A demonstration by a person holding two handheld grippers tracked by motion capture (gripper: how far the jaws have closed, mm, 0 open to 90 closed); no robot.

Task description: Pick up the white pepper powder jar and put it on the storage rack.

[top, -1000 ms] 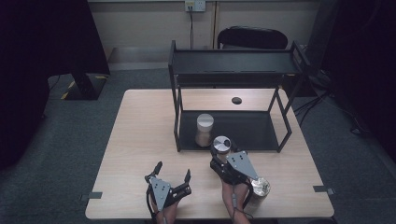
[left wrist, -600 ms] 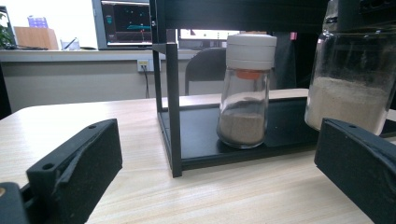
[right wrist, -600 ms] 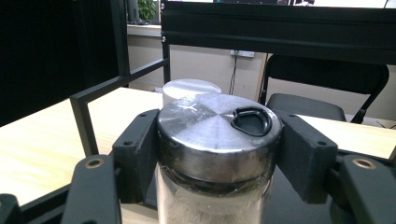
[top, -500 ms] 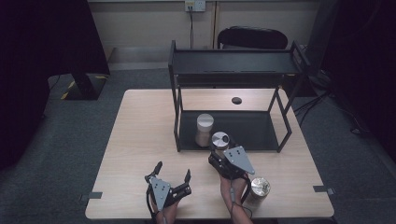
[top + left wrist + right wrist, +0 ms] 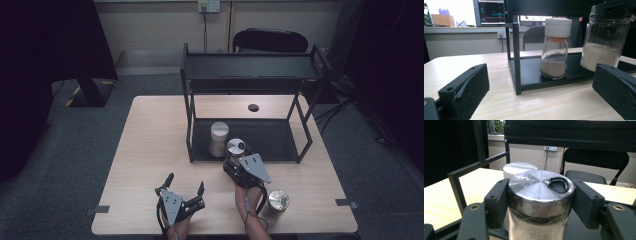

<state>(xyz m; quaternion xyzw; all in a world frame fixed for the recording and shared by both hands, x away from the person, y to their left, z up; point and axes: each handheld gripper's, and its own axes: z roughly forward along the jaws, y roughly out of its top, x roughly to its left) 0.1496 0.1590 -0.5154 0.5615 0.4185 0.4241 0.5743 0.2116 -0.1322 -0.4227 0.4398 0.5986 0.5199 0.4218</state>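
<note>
Right gripper point(image 5: 541, 202): jaws pressed against both sides of a metal-lidded jar point(image 5: 541, 192) of pale powder, gripped just under the lid. The held jar point(image 5: 235, 148) sits at the front edge of the black rack point(image 5: 250, 75), just beside a white-capped shaker point(image 5: 219, 139) standing on the rack's lower shelf. Left gripper point(image 5: 185, 187): jaws spread wide, nothing between them, low over the wooden table point(image 5: 150, 150) near its front edge. A second metal-lidded jar point(image 5: 277, 201) stands on the table beside the right forearm.
</note>
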